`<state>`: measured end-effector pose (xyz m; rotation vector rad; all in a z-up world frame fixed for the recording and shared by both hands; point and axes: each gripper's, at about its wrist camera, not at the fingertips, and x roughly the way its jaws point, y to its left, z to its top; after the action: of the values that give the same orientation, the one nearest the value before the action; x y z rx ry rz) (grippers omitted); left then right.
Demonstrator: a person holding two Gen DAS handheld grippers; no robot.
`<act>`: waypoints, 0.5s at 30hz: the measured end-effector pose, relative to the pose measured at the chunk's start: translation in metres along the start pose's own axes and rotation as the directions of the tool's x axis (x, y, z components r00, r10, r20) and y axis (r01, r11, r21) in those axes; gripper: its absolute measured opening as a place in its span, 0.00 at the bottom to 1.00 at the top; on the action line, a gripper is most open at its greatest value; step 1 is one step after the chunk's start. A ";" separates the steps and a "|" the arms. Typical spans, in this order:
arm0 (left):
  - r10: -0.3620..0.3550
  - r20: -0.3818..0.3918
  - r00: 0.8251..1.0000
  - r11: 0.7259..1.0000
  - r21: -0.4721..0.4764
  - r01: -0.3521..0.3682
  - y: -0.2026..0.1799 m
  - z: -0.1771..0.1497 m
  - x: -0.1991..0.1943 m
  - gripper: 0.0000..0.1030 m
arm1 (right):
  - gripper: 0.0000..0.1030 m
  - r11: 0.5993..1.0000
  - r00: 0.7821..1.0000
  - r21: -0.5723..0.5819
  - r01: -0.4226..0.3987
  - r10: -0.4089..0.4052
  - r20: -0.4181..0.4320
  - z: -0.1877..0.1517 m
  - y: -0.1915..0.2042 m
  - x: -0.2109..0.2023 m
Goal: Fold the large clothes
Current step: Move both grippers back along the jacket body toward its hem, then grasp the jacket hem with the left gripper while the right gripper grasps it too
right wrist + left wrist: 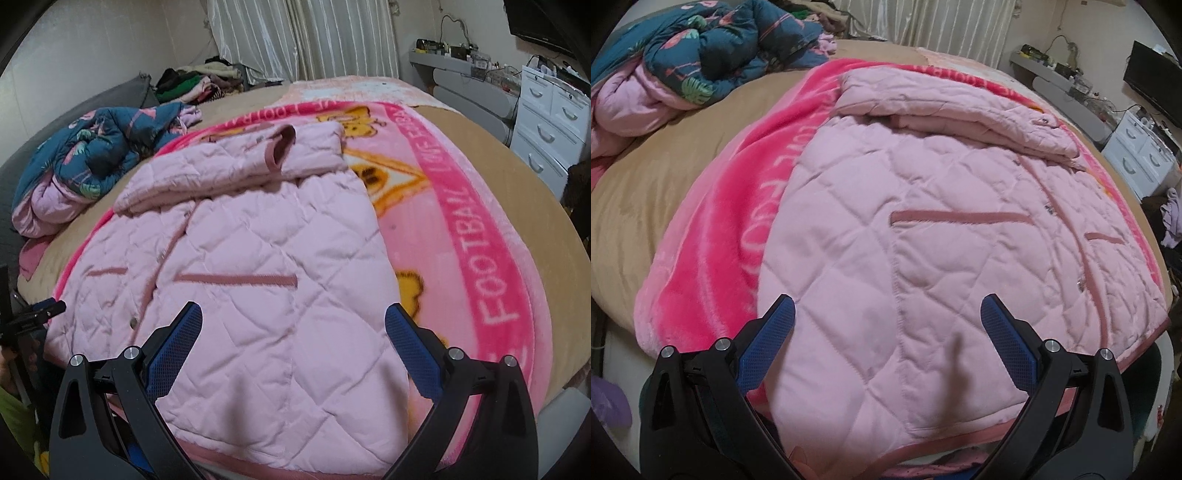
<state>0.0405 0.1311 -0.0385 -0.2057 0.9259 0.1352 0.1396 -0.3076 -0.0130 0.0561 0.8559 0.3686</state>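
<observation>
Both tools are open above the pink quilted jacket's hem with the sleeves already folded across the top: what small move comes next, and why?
Probably lower both tools to the near hem of the pink quilted jacket and grip it. The left tool and right tool hover open, holding nothing, and the sleeves already lie folded across the top, so the body looks ready to fold away.

Pink jacket (923, 240) was matt quilted cloth with stitched diamonds. Blanket (472, 236) under it looked plush, slightly shiny fleece. Gripper pads (1008, 339) were blue textured rubbery plastic on matt black arms.
</observation>
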 end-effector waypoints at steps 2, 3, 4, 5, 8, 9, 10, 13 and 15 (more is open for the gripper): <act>0.008 -0.009 1.000 1.000 -0.008 -0.008 0.006 -0.003 0.003 0.92 | 0.96 1.000 1.000 0.005 0.003 -0.003 -0.013 -0.004 -0.003 0.003; 0.013 -0.018 1.000 1.000 -0.013 -0.013 0.009 -0.006 0.005 0.92 | 0.96 1.000 1.000 0.005 0.005 -0.005 -0.020 -0.005 -0.005 0.004; 0.012 -0.022 1.000 1.000 -0.016 -0.012 0.011 -0.007 0.006 0.92 | 0.96 1.000 1.000 0.003 0.008 -0.008 -0.027 -0.007 -0.006 0.006; 0.007 -0.027 1.000 1.000 -0.018 -0.008 0.014 -0.010 0.007 0.92 | 0.96 1.000 0.999 0.000 0.012 -0.012 -0.034 -0.009 -0.007 0.007; -0.014 -0.028 1.000 1.000 -0.015 0.013 0.017 -0.015 0.007 0.92 | 0.96 1.000 0.998 -0.002 0.021 -0.021 -0.052 -0.015 -0.011 0.009; -0.020 -0.027 0.999 1.000 -0.008 0.019 0.018 -0.018 0.007 0.92 | 0.96 1.000 0.998 -0.001 0.023 -0.023 -0.058 -0.016 -0.012 0.010; -0.022 -0.027 0.999 1.000 -0.002 0.022 0.019 -0.020 0.007 0.92 | 0.96 1.000 0.998 0.001 0.024 -0.024 -0.065 -0.019 -0.014 0.011; -0.032 -0.031 0.999 0.999 0.016 0.032 0.019 -0.029 0.007 0.92 | 0.96 1.000 0.996 0.001 0.024 -0.024 -0.086 -0.027 -0.018 0.013; -0.037 -0.037 0.999 0.999 0.021 0.038 0.019 -0.034 0.007 0.92 | 0.96 1.000 0.995 0.001 0.028 -0.028 -0.099 -0.032 -0.021 0.014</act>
<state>0.0143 0.1421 -0.0669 -0.2058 0.9594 0.0870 0.1304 -0.3259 -0.0484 0.0284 0.9548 0.3459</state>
